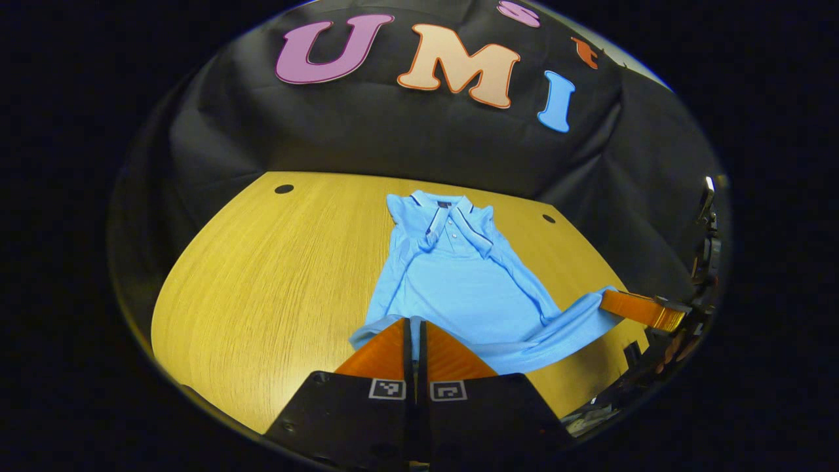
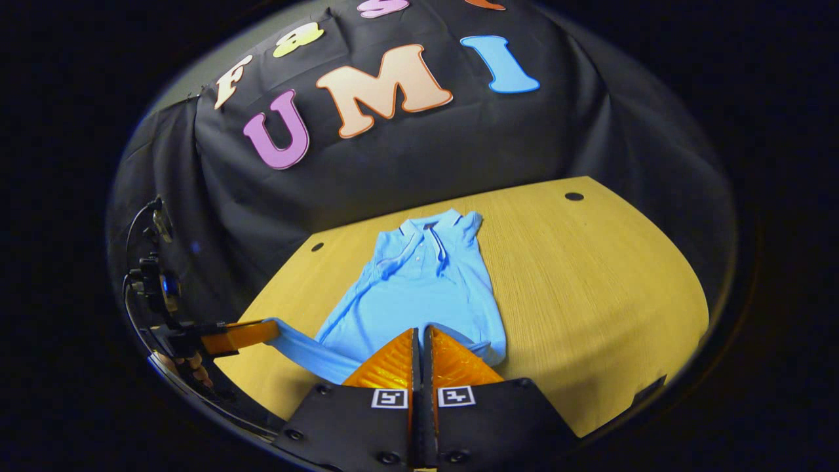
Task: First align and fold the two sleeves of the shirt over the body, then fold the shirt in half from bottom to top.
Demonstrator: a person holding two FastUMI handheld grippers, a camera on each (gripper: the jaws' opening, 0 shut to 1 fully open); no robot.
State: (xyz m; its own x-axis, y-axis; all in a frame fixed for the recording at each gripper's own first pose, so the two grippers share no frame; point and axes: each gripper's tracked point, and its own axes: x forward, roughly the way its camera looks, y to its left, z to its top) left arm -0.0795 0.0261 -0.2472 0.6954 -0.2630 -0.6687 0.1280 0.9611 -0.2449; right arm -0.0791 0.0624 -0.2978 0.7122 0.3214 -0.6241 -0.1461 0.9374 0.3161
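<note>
A light blue polo shirt lies face up on the wooden table, collar at the far end, both sleeves folded in over the body. My left gripper is shut on the near left corner of the bottom hem. In the left gripper view the right gripper pinches the other hem corner, which is drawn out to the right. In the right gripper view the shirt runs away from my right gripper, shut on the hem. The left gripper holds the far corner there.
The table has small dark holes near its far corners. Black cloth hangs behind and beside it. A hand holds the left gripper at the table's near edge. Bare wood lies on both sides of the shirt.
</note>
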